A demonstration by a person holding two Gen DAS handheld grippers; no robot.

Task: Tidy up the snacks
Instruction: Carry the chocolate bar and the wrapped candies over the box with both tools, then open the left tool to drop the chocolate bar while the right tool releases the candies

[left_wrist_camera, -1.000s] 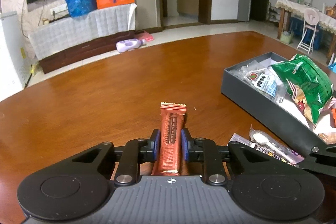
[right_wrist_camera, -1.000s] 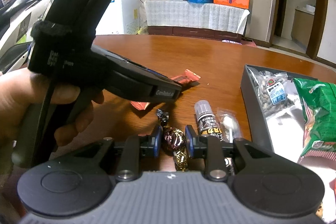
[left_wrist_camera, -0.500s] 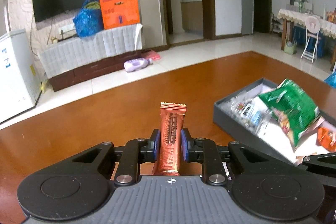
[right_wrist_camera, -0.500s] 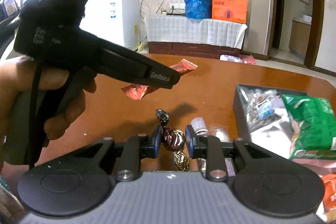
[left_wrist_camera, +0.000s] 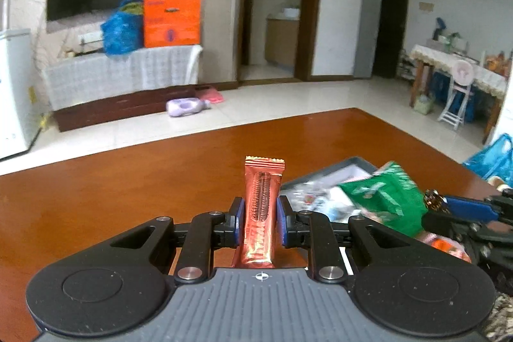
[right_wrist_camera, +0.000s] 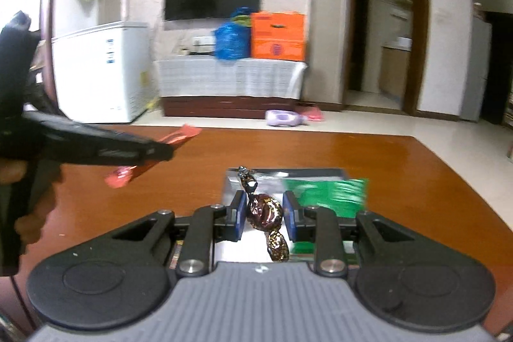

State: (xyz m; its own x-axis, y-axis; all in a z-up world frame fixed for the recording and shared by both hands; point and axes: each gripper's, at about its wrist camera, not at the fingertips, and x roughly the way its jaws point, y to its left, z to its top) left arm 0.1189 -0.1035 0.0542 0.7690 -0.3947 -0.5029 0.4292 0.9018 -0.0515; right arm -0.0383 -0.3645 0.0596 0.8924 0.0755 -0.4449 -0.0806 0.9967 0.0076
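Right now, working across from the left of my screens, my left gripper (left_wrist_camera: 260, 221) has its jaws pinched as tight as they go on the red bar wrapper (left_wrist_camera: 261, 207), which stands upright at bottom centre of the left wrist view with its crimped top edge poking well above the blue pads (left_wrist_camera: 239, 221). In the right wrist view the same bar shows at mid-left, jutting from the nose of the other handle, and it looks bent and slack there, so I judge the hold to be on thin foil; a quick swing could let it slide out onto the table (left_wrist_camera: 128, 191). Further right, the grey box (left_wrist_camera: 323, 178) sits on the wood at lower right of the left view, already crowded, with a green bag (left_wrist_camera: 388, 197) heaped over its near end. My right gripper (right_wrist_camera: 263, 216) is closed partway on a round foil candy (right_wrist_camera: 264, 212), held across its middle at bottom centre, twisted tails sticking out fore and aft, with the box just beyond it. The candy is round and slick, so it may roll or squirt from the pads. Both tools crowd the same box, so I fear they clash, or a dropped snack glances off the green bag and lands outside.
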